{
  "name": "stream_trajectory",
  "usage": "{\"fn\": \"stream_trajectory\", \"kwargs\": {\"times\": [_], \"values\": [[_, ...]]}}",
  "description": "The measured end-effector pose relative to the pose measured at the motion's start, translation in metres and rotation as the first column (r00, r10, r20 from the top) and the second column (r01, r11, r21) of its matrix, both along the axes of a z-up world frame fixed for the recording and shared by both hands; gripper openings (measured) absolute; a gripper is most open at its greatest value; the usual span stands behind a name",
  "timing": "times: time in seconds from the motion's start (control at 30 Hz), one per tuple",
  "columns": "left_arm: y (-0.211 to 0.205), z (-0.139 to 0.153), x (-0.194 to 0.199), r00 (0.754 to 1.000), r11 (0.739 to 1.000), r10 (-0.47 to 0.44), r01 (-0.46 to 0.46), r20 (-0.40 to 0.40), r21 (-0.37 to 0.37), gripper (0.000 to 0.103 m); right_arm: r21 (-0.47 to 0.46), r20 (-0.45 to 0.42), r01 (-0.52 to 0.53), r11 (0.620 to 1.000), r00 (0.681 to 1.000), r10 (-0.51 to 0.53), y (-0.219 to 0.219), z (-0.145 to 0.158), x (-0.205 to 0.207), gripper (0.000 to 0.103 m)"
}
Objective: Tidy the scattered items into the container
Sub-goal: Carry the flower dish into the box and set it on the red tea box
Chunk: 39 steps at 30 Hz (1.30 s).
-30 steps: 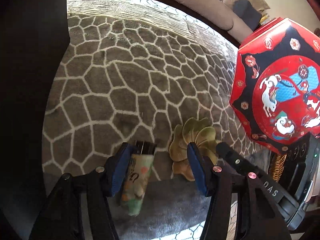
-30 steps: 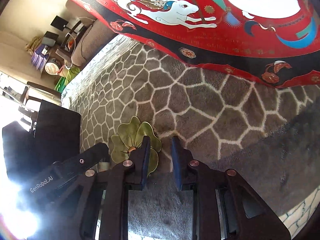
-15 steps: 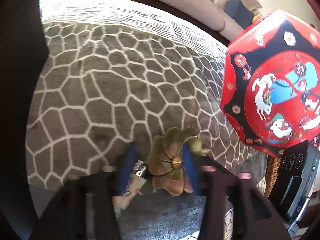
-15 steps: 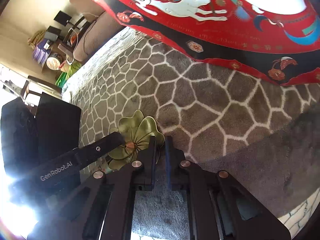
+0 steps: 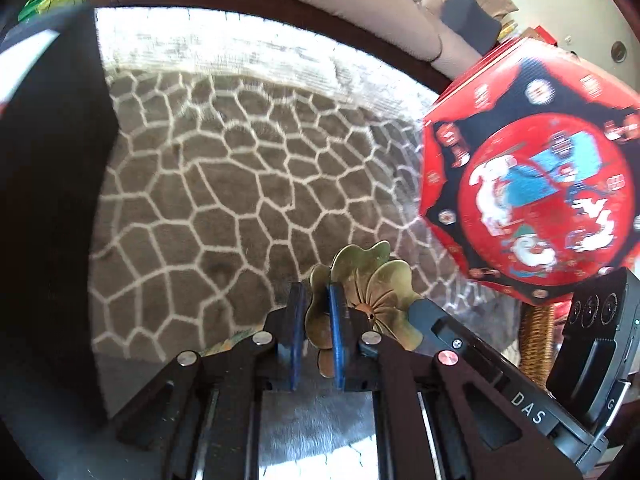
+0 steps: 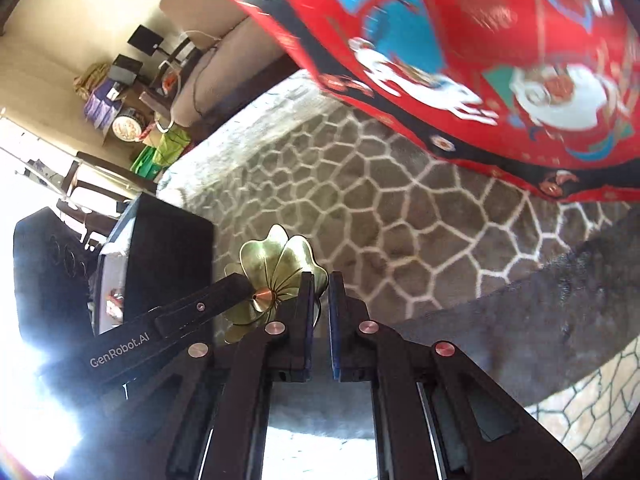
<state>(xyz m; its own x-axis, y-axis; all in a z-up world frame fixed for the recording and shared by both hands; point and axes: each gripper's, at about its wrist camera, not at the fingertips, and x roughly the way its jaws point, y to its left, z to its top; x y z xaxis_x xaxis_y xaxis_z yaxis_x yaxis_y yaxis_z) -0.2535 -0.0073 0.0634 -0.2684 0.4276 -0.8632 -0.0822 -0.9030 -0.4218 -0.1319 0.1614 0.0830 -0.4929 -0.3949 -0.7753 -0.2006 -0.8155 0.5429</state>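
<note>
**Brass flower dish up, box lid on**

Since a second ago we have lifted the brass flower dish [image 5: 362,300] off the rug [image 5: 224,200]. Our left gripper [image 5: 316,334] and right gripper [image 6: 320,320] each pinch a petal edge. Still to do: the red octagonal box [image 5: 532,184] looks lidded, with nothing stowed yet.

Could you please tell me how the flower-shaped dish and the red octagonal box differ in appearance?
The flower-shaped dish is plain brassy gold; the red octagonal box is red and black with white rabbits and blue patches. The dish has a scalloped, petal-like rim with ribs fanning out from its centre, while the box has straight sides and corners. The box looks much the larger. Both are laid out symmetrically around a centre.
</note>
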Motion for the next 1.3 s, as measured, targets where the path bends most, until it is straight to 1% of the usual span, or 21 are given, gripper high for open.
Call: {"fn": "stream_trajectory", "kwargs": {"times": [0.17, 0.33, 0.43, 0.53, 0.7, 0.77, 0.83, 0.97, 1.1, 1.2, 1.3], "values": [[-0.033, 0.039, 0.006, 1.000, 1.000, 0.023, -0.023, -0.020, -0.001, 0.011, 0.006, -0.033, -0.048, 0.999, 0.998, 0.048, -0.037, 0.042, -0.005, 0.007], [-0.080, 0.071, 0.008, 0.996, 0.997, 0.079, -0.079, -0.043, 0.002, 0.012, 0.017, -0.052, -0.122, 0.992, 0.991, 0.123, -0.096, 0.075, -0.024, 0.007], [-0.122, 0.084, 0.008, 0.990, 0.993, 0.122, -0.122, -0.068, -0.001, 0.012, 0.017, -0.071, -0.162, 0.987, 0.984, 0.163, -0.140, 0.083, -0.038, 0.007], [-0.167, 0.090, 0.005, 0.983, 0.986, 0.165, -0.167, -0.079, -0.022, 0.012, 0.007, -0.071, -0.209, 0.978, 0.975, 0.209, -0.187, 0.080, -0.059, 0.007], [-0.235, 0.081, -0.010, 0.967, 0.968, 0.238, -0.243, -0.086, -0.056, 0.012, -0.022, -0.057, -0.251, 0.968, 0.967, 0.249, -0.251, 0.057, -0.094, 0.007], [-0.252, 0.074, -0.018, 0.966, 0.966, 0.241, -0.248, -0.093, -0.070, 0.012, -0.020, -0.046, -0.261, 0.965, 0.965, 0.260, -0.268, 0.046, -0.104, 0.007], [-0.263, 0.063, -0.025, 0.965, 0.963, 0.247, -0.254, -0.090, -0.085, 0.012, 0.004, -0.030, -0.269, 0.963, 0.963, 0.269, -0.281, 0.037, -0.112, 0.007], [-0.269, 0.040, -0.036, 0.967, 0.962, 0.244, -0.251, -0.073, -0.108, 0.012, 0.031, 0.005, -0.277, 0.960, 0.961, 0.277, -0.293, 0.017, -0.126, 0.007], [-0.264, 0.027, -0.044, 0.969, 0.956, 0.238, -0.247, -0.072, -0.160, 0.013, 0.057, 0.028, -0.280, 0.958, 0.960, 0.279, -0.300, 0.002, -0.133, 0.007], [-0.261, 0.018, -0.050, 0.967, 0.951, 0.247, -0.254, -0.059, -0.179, 0.015, 0.093, 0.023, -0.284, 0.954, 0.959, 0.283, -0.302, 0.000, -0.137, 0.008], [-0.264, 0.017, -0.053, 0.965, 0.946, 0.252, -0.262, -0.077, -0.191, 0.015, 0.086, 0.034, -0.284, 0.955, 0.959, 0.282, -0.303, -0.002, -0.142, 0.009]]}}
